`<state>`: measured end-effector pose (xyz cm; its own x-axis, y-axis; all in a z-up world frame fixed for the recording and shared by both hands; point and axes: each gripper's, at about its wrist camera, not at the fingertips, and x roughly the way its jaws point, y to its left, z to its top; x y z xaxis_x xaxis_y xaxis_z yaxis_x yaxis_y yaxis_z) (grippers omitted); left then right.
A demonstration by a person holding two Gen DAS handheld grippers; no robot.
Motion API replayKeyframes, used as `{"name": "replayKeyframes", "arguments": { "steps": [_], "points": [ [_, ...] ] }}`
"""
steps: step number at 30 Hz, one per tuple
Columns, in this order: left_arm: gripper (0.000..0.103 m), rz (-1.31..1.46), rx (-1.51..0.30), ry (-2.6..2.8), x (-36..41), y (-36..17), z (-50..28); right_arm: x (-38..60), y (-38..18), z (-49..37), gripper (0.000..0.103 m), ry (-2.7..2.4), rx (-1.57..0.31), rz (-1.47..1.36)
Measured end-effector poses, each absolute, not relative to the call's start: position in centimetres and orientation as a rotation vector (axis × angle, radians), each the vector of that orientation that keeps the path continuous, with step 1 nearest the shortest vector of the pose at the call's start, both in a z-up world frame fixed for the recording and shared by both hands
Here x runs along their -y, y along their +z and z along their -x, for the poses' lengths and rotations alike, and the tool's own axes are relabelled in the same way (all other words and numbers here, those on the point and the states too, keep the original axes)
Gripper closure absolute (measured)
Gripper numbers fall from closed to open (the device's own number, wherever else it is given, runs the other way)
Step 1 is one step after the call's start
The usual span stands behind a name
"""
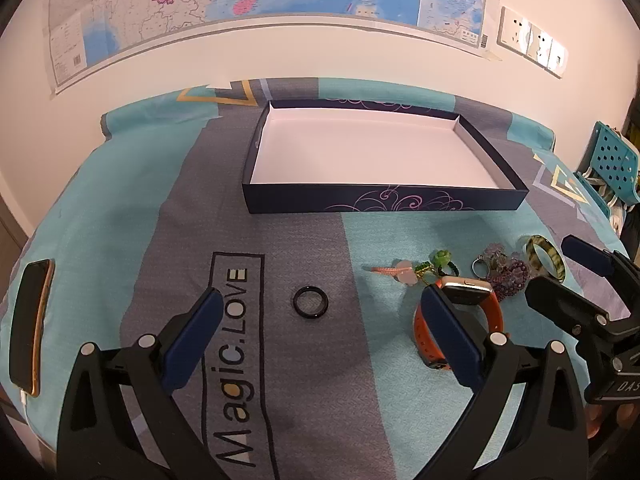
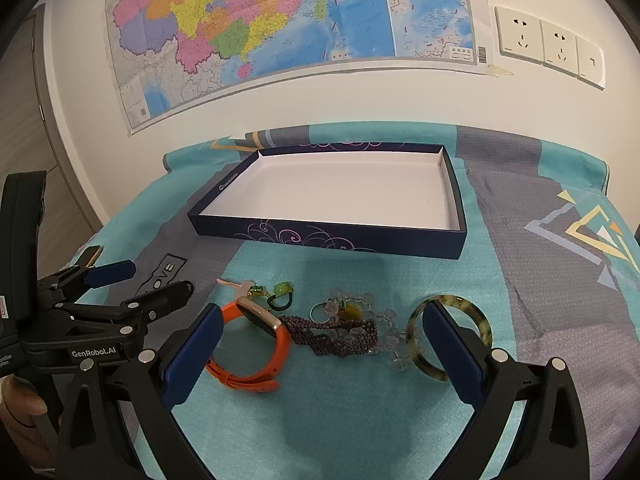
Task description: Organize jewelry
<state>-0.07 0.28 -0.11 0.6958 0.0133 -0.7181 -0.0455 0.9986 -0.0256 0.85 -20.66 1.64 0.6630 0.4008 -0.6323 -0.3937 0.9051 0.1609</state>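
An empty dark blue box with a white floor lies on the far half of the cloth. Before it lie a black ring, an orange-strapped watch, a pink and green charm, a purple beaded bracelet and a green mottled bangle. My left gripper is open, low over the cloth around the black ring. My right gripper is open over the jewelry pile. Each gripper shows at the edge of the other's view.
A phone on a cable lies at the cloth's left edge. A turquoise chair stands off the right side. A wall with a map and sockets is behind the table.
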Motion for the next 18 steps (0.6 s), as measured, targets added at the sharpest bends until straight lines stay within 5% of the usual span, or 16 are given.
{"name": "replayKeyframes", "arguments": {
  "steps": [18],
  "points": [
    [0.006, 0.029, -0.798, 0.027, -0.11, -0.06, 0.14, 20.66, 1.67, -0.87, 0.006, 0.453, -0.722, -0.02]
  ]
}}
